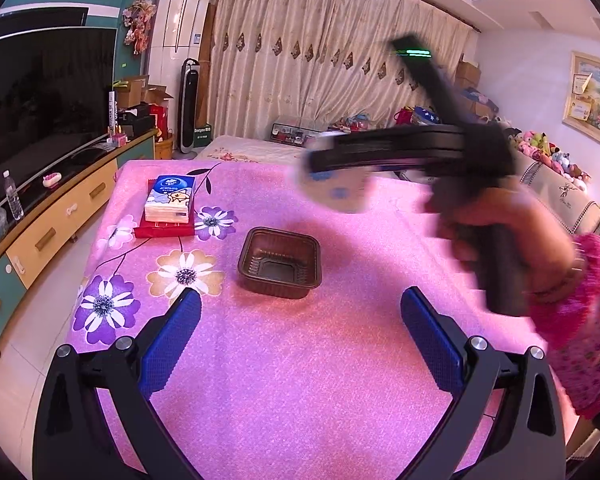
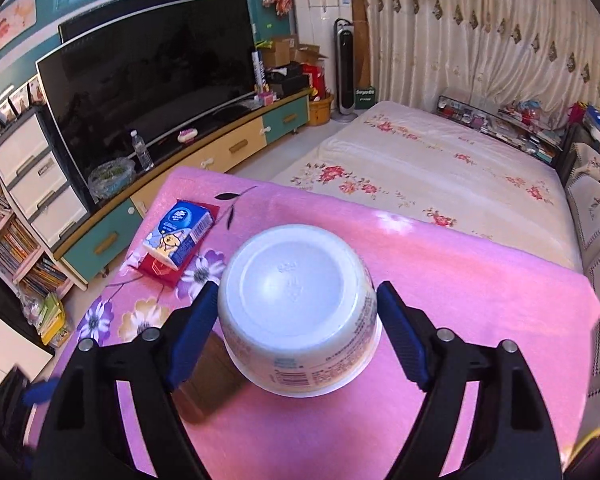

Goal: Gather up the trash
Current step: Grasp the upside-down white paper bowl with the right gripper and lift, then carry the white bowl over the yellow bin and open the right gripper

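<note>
A brown plastic tray (image 1: 280, 263) sits empty on the pink flowered tablecloth (image 1: 284, 368), just ahead of my left gripper (image 1: 300, 312), which is open and empty above the cloth. My right gripper (image 2: 296, 312) is shut on a white paper cup (image 2: 298, 312), held by its sides with its base facing the camera, above the table. In the left wrist view the right gripper (image 1: 320, 164) is blurred, up and right of the tray, with the white cup (image 1: 336, 188) in it. The tray's edge (image 2: 212, 396) shows under the cup in the right wrist view.
A blue tissue pack (image 1: 170, 199) lies on a red packet (image 1: 164, 230) at the table's far left; both also show in the right wrist view (image 2: 178, 232). A TV cabinet (image 1: 52, 224) runs along the left. A bed (image 2: 440, 176) lies beyond the table.
</note>
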